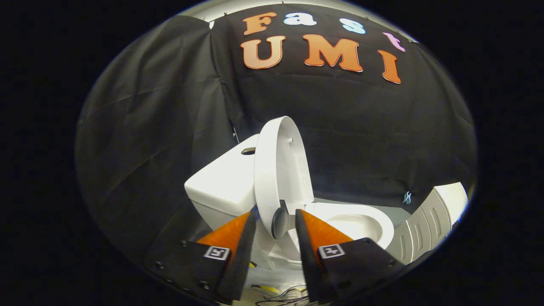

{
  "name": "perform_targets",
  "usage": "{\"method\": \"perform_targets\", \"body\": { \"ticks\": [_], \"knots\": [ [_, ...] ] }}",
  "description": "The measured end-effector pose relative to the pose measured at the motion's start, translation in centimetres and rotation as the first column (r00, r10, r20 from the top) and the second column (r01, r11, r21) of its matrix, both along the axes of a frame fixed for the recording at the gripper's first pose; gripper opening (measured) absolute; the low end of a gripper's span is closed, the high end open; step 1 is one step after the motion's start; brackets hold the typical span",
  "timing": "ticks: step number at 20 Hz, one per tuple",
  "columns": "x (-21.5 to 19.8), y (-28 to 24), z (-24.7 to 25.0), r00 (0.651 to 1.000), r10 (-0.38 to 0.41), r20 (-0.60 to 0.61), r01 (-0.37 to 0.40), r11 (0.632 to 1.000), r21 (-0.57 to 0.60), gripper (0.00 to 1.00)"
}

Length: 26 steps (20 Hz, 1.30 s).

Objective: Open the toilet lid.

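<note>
The white toilet lid [278,170] stands upright, leaning back toward the white tank [221,187]. Its dark hinge cap [279,222] shows in the gap between my fingertips, well beyond them. To the right of the lid, the seat and bowl [361,223] lie uncovered. My gripper [275,212] is open, with a moderate gap and nothing held between its fingers. It hangs back from the toilet and points at the base of the lid.
Black cloth walls close in behind and left of the toilet. A pale ribbed panel [429,221] stands to the right of the bowl. Some loose cables [280,293] lie on the floor below the fingers.
</note>
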<state>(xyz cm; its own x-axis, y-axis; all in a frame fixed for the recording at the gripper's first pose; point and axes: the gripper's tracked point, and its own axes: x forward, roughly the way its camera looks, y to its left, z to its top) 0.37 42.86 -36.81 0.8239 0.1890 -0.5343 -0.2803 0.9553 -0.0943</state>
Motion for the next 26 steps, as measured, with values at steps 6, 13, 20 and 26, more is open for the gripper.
{"method": "perform_targets", "body": {
  "ticks": [6, 13, 20, 26],
  "knots": [
    [-0.4, -3.0, 4.1, 0.994, -0.008, 0.105, 0.005, 1.000, 0.023, 1.00],
    [0.3, -11.0, 8.8, 0.981, -0.101, 0.163, 0.090, 0.993, 0.073, 1.00],
    [0.8, -19.7, 15.1, 0.946, -0.201, 0.256, 0.182, 0.979, 0.097, 1.00],
    [0.9, -25.9, 19.6, 0.911, -0.260, 0.319, 0.237, 0.965, 0.108, 1.00]
  ]
}}
